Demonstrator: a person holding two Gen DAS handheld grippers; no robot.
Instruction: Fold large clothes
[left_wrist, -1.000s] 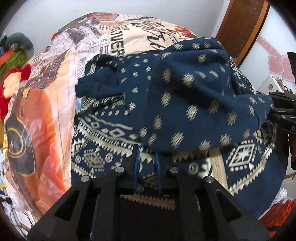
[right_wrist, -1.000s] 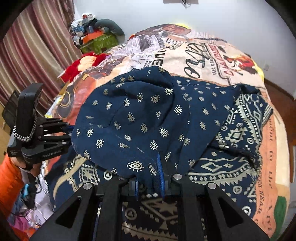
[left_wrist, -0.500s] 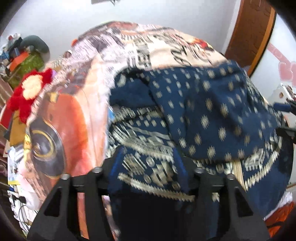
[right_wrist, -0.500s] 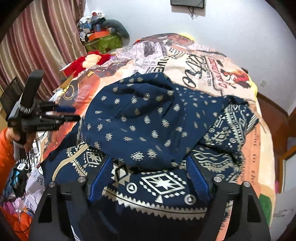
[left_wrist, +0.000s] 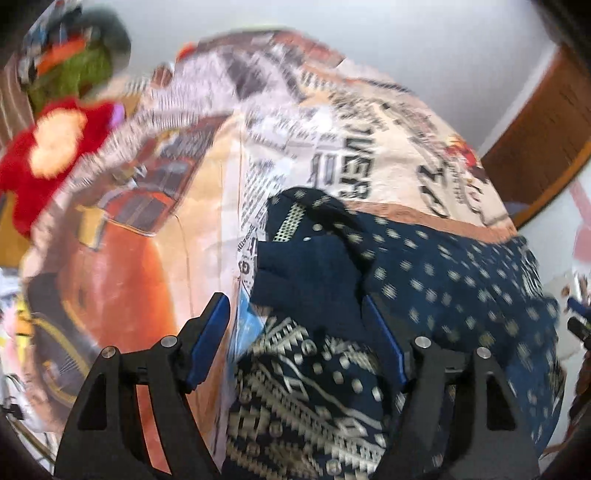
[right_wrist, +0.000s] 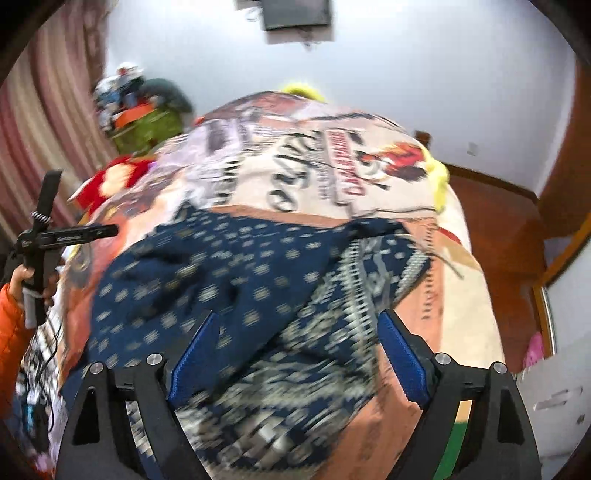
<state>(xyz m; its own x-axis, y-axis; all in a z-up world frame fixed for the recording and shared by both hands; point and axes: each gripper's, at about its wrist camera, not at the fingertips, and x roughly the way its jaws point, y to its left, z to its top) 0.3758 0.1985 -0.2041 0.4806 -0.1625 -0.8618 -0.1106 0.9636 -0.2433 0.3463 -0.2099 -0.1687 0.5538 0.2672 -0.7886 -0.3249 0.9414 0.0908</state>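
Left wrist view, left gripper spread wide and holding nothing, right gripper likewise apart, navy patterned garment lying folded over itself on printed bedspread, red plush toy beyond.

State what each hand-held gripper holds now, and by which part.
Nothing: left hand-held gripper and right hand-held gripper are both open above the navy patterned garment.

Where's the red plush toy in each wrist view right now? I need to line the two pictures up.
Left wrist: red plush toy, upper left edge, blurred.
Right wrist: red plush toy, left of centre, behind the left gripper.
Shared landmark: green bag just beyond it.
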